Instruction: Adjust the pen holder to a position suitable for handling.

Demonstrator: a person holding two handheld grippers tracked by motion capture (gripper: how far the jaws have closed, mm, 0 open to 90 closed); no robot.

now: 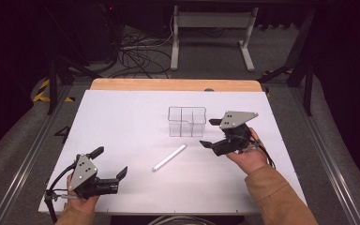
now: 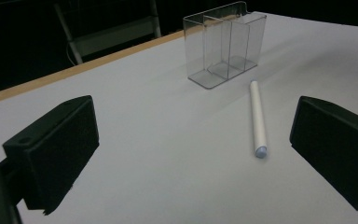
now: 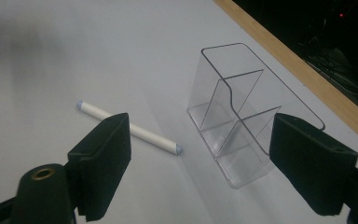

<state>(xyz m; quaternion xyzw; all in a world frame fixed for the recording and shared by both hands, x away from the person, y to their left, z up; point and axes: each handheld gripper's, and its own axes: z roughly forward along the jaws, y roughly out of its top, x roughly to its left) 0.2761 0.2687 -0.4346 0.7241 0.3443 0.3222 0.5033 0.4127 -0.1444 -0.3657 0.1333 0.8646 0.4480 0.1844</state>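
A clear plastic organiser (image 1: pixel 186 121) with three compartments stands upright near the middle of the white table (image 1: pixel 122 122). It is empty. A white marker (image 1: pixel 169 157) lies flat in front of it, slanted. My left gripper (image 1: pixel 112 162) sits open near the front left corner, well apart from the white marker (image 2: pixel 258 117) and the organiser (image 2: pixel 223 44). Just right of the organiser, my right gripper (image 1: pixel 210 133) is open, with nothing between its jaws. The organiser (image 3: pixel 242 119) and the marker (image 3: pixel 130 129) lie ahead of it.
A wooden strip (image 1: pixel 173 85) runs along the table's far edge. Beyond it on the floor stand a white desk frame (image 1: pixel 211 35) and a tangle of cables (image 1: pixel 136 54). Metal rails (image 1: pixel 26 159) flank both sides of the table.
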